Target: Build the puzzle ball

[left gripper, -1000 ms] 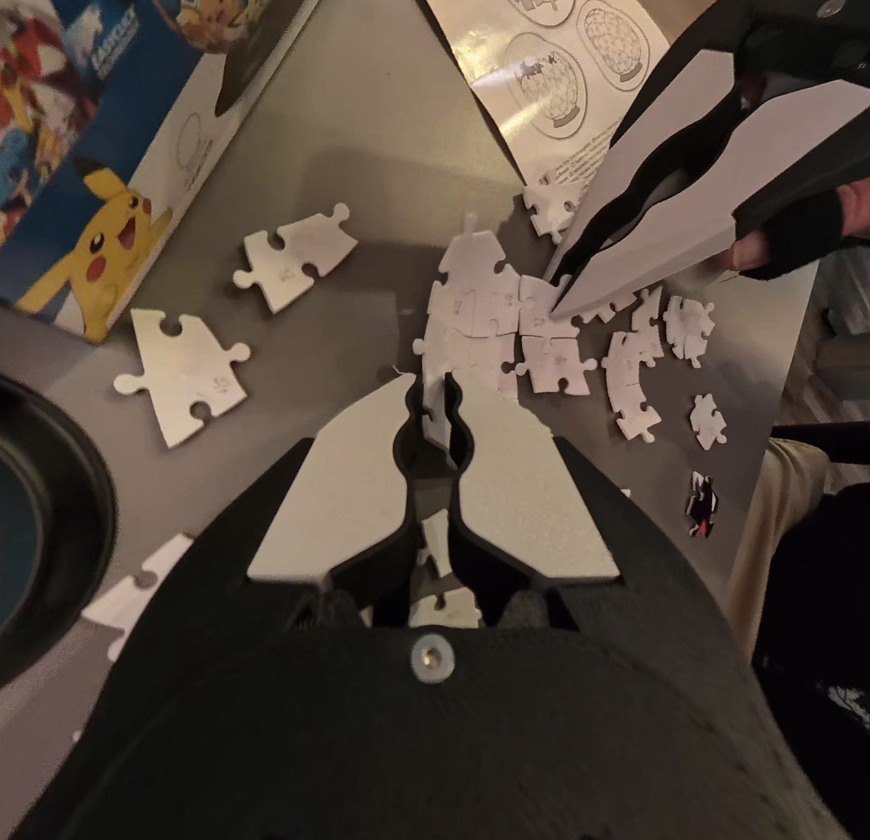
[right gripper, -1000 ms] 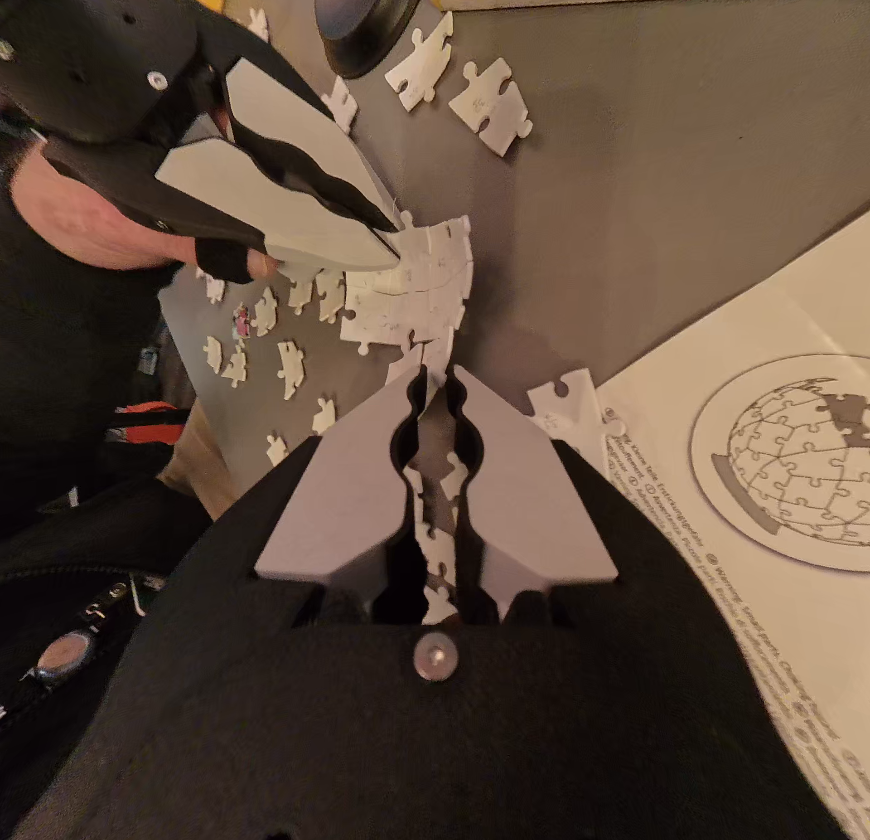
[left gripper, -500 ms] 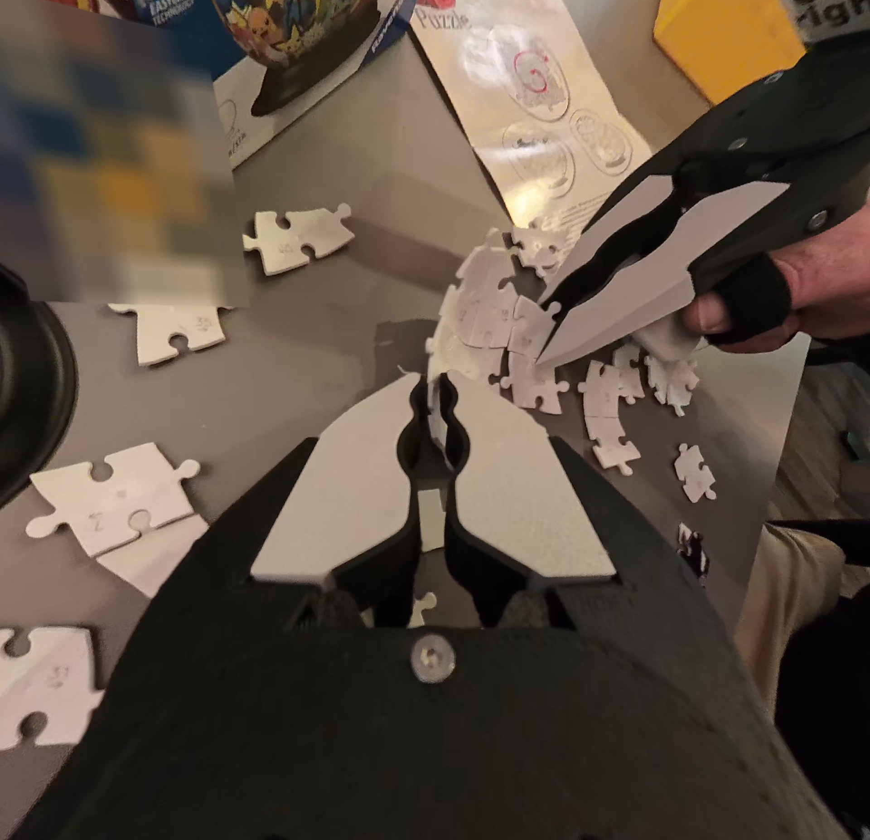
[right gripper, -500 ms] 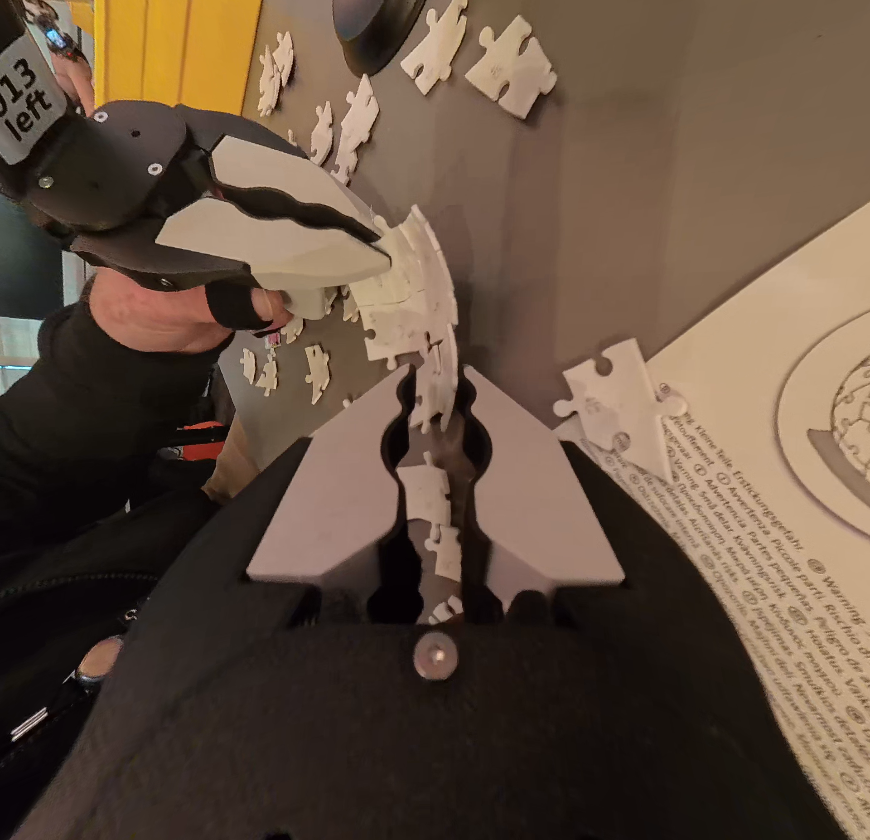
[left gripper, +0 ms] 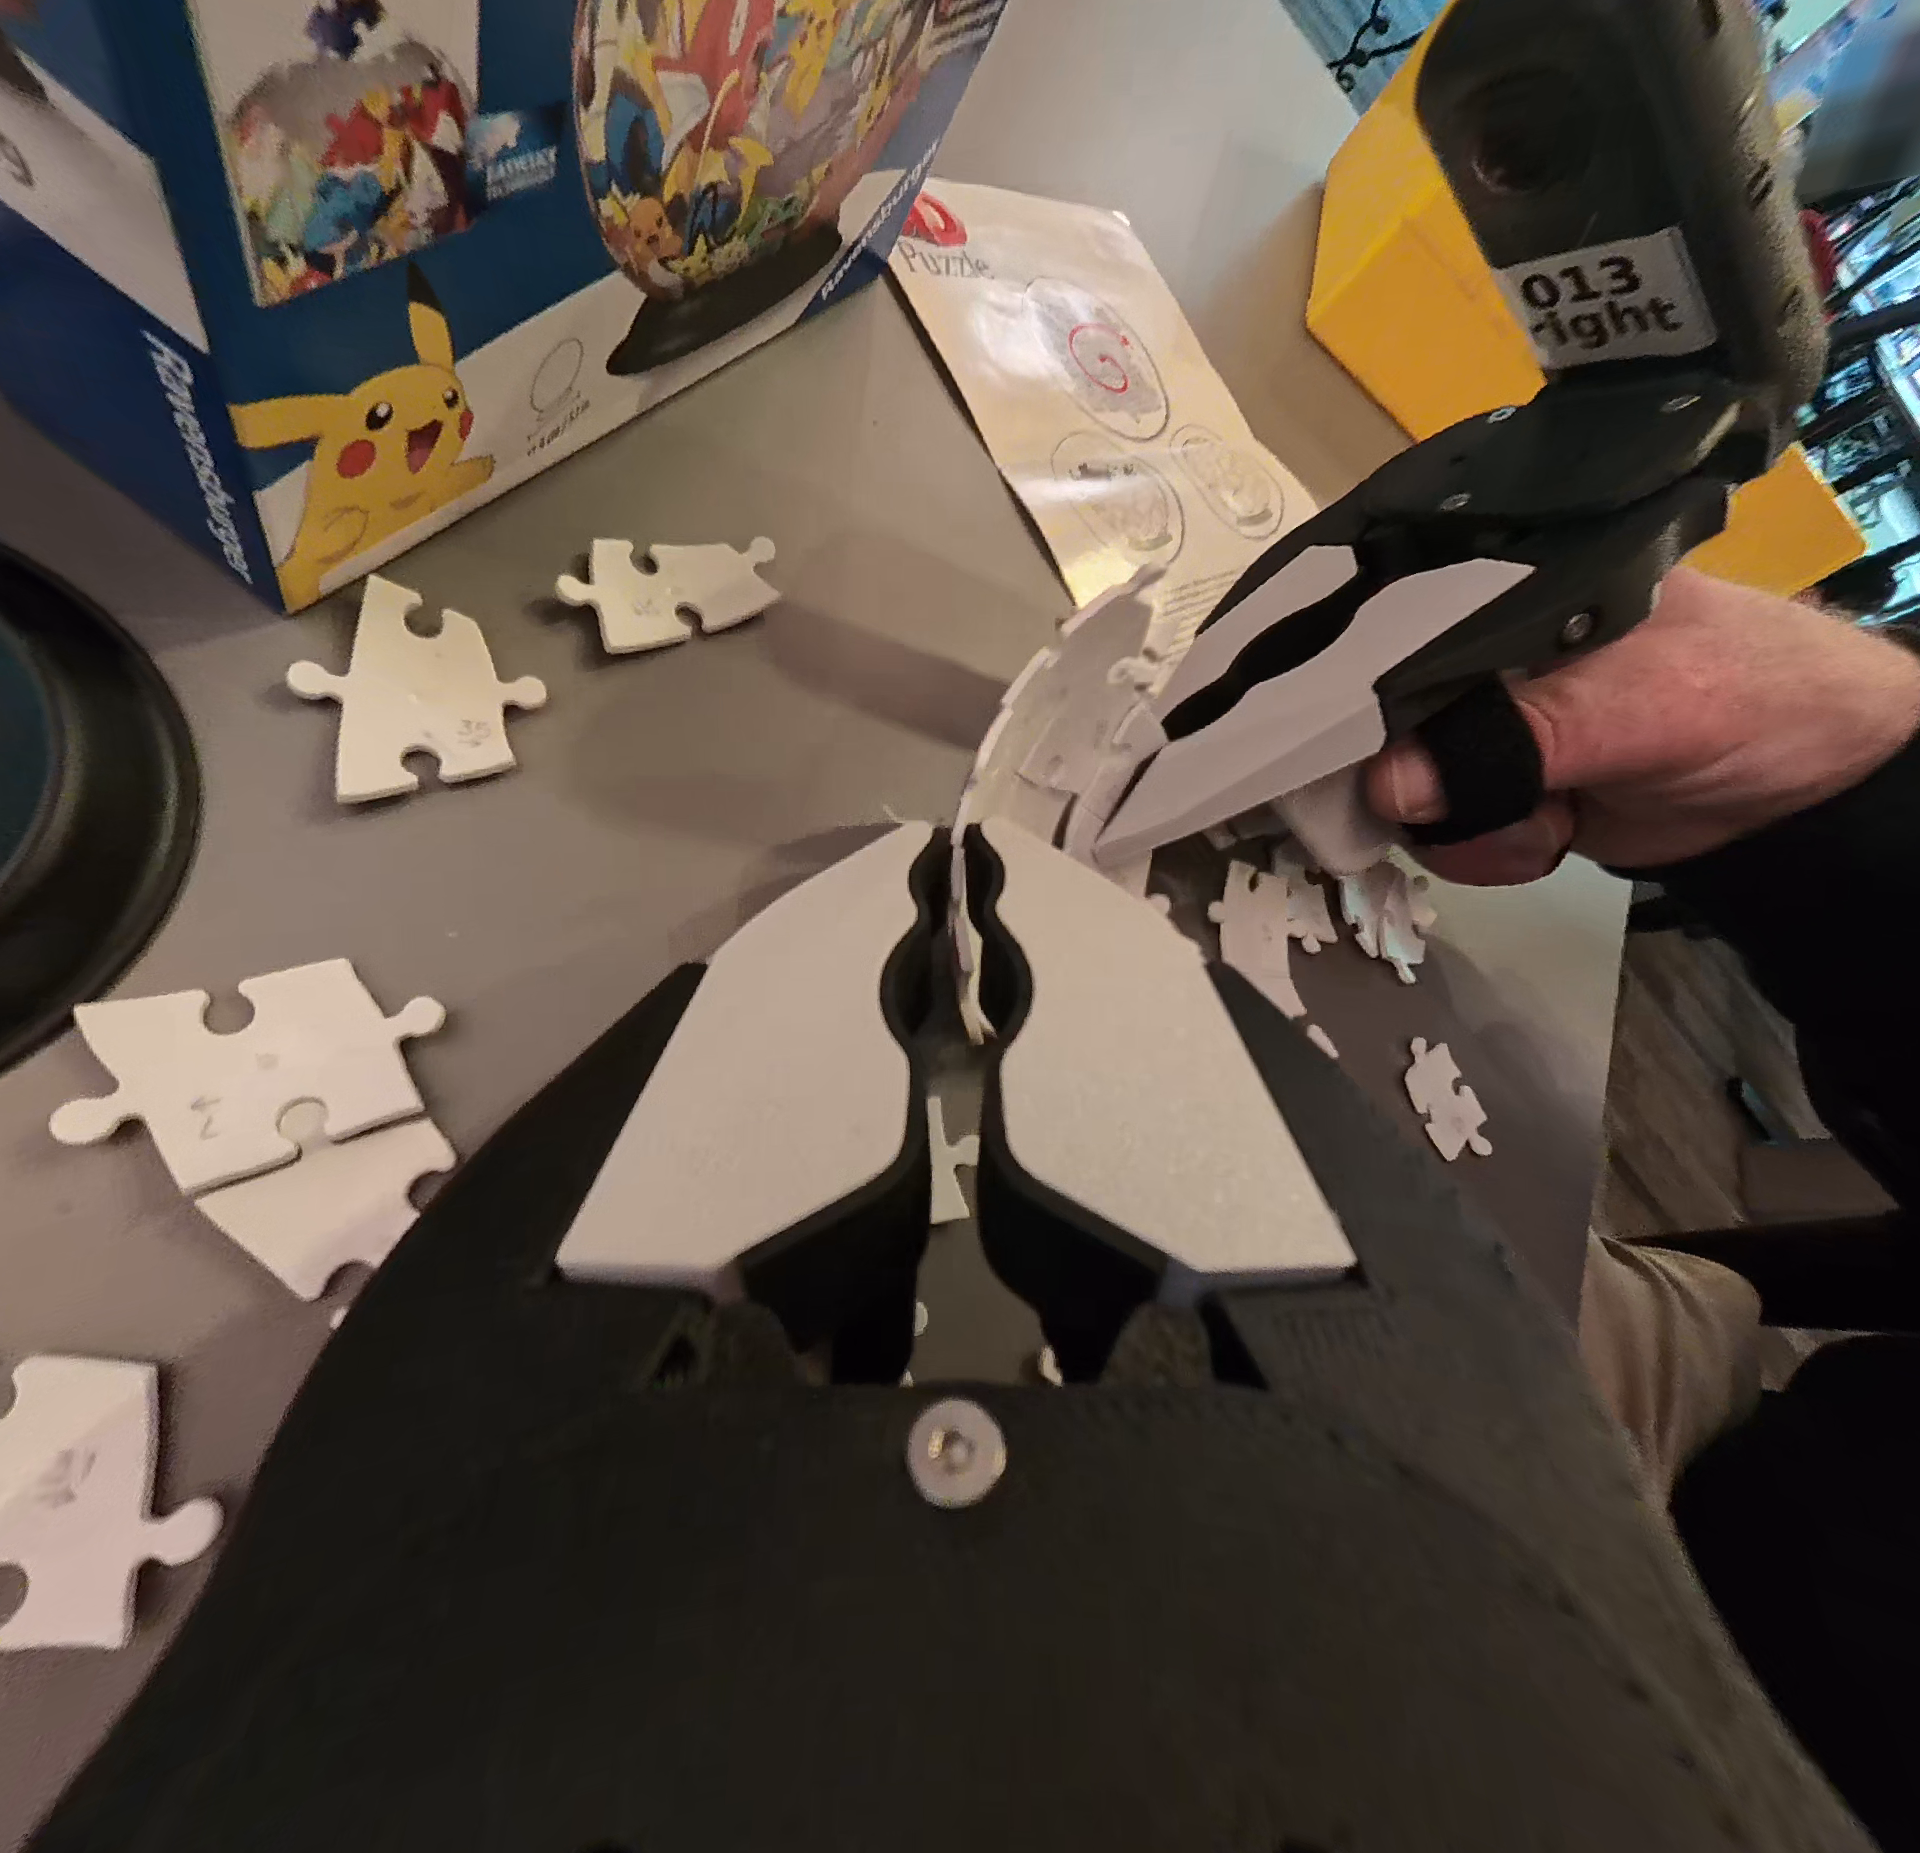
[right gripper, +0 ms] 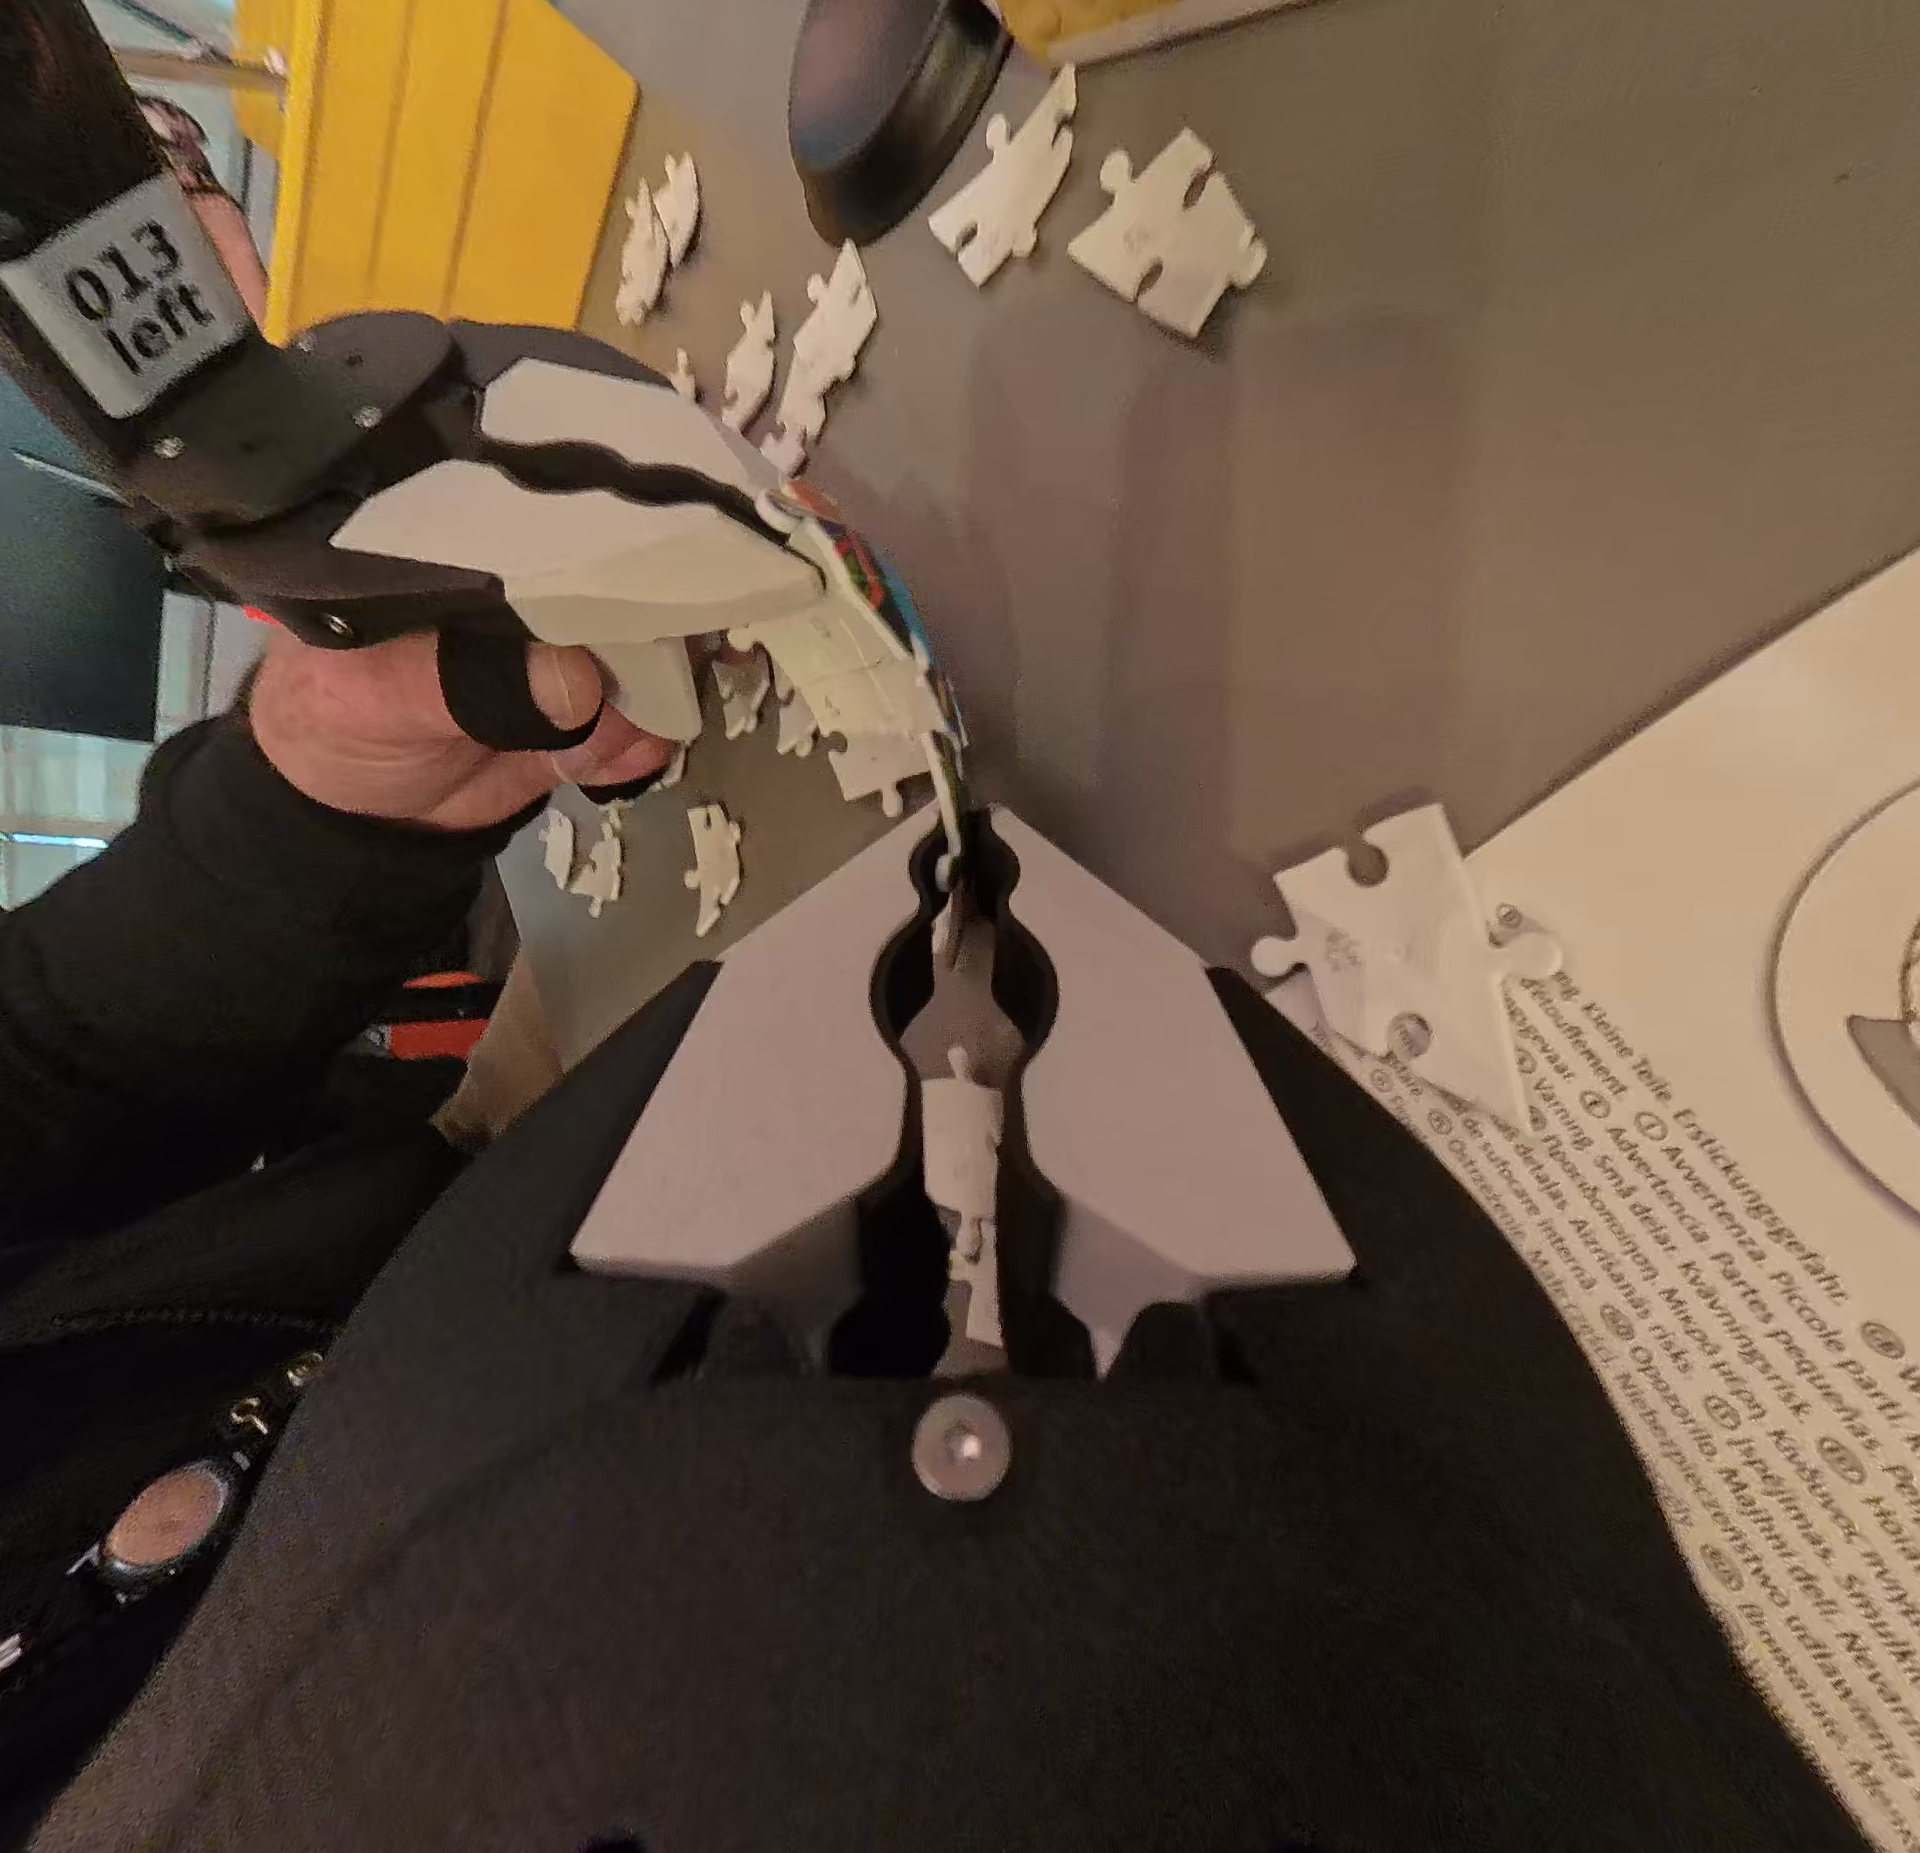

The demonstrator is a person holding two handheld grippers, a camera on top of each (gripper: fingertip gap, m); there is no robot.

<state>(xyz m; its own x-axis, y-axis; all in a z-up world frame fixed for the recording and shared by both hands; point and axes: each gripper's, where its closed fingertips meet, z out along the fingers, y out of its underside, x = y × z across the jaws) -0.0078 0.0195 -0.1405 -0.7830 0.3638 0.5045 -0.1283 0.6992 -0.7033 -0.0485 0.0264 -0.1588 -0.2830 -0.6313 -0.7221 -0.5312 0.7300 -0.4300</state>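
Left wrist view: the left tool is clenched on the near edge of a curved sheet of joined puzzle pieces, which stands nearly on edge above the grey counter. The right tool comes in from the right, tips closed on the same sheet's far side, gripped by a hand with one finger through a black strap. Loose white pieces lie around: a pair near the picture box, a single piece and a larger pair on the left, a small scatter under the right tool. The instruction sheet lies beyond, and a black stand sits at the left edge.

The step in hand looks like lifting the part-built shell off the counter, still an early stage, with many pieces unjoined. The next move probably calls for both tools to move together without twisting, since the joints could pop apart.

Right wrist view: the right tool grips the sheet's lower edge; its coloured face shows along the rim and its white back faces the left tool, which pinches the upper end. The left hand holds its tool level, pointing right. A single piece rests on the sheet of instructions.
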